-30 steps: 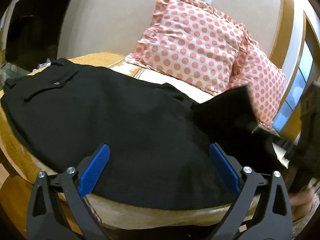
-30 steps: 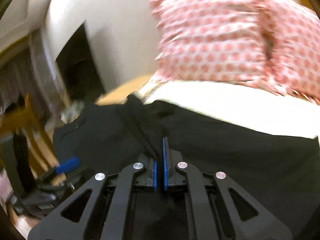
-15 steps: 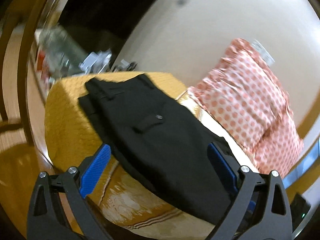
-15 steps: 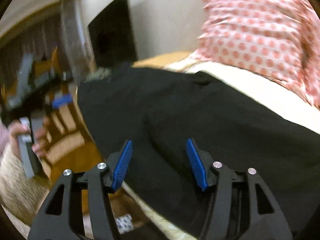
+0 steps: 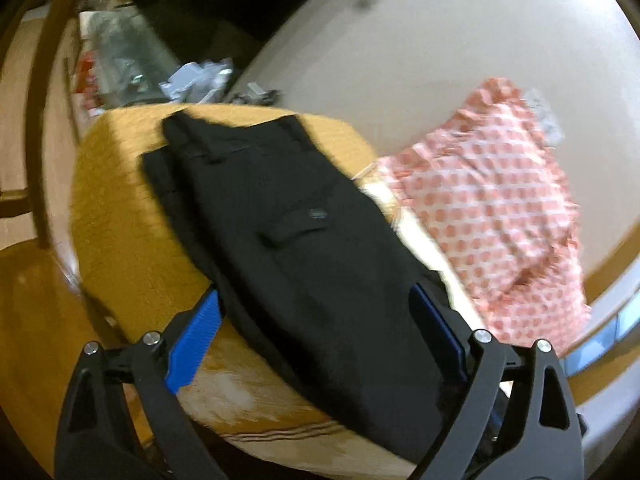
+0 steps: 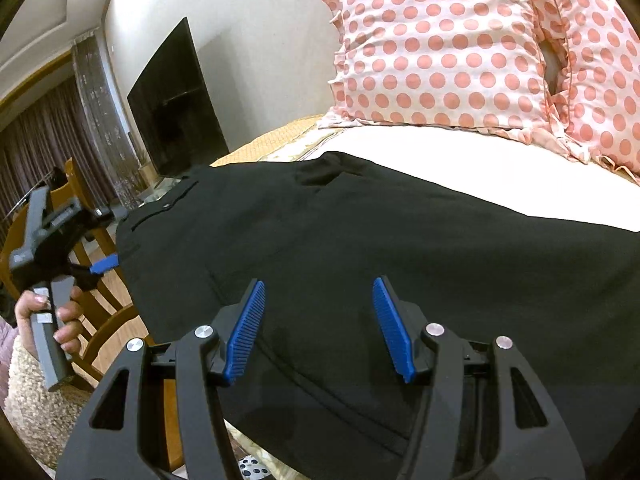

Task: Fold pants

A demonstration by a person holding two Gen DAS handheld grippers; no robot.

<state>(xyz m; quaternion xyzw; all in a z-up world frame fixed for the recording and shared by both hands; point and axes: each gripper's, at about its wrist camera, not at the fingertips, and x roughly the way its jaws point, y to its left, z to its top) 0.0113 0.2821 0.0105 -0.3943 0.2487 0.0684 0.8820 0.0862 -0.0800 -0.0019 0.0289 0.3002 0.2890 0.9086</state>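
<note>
Black pants [image 5: 304, 248] lie flat on the bed, waistband at the far end, a flap pocket facing up. They also fill the right wrist view [image 6: 400, 248], doubled over lengthwise. My left gripper [image 5: 320, 340] is open and empty, held off the bed's edge, its fingers either side of the pants' near end. It also shows at the left of the right wrist view [image 6: 100, 264], held in a hand. My right gripper [image 6: 320, 328] is open and empty, just above the pants' near edge.
Two pink polka-dot pillows [image 6: 460, 48] lean on the wall behind the pants. The bed has a mustard cover [image 5: 120, 216] and a white sheet [image 6: 440, 152]. A dark TV screen [image 6: 176, 108], a wooden chair [image 6: 100, 320] and clutter [image 5: 200, 80] stand past the bed's far end.
My right gripper has let go of the pant fabric and opened, then backed off. My left gripper swung left and away from the bed edge, staying open.
</note>
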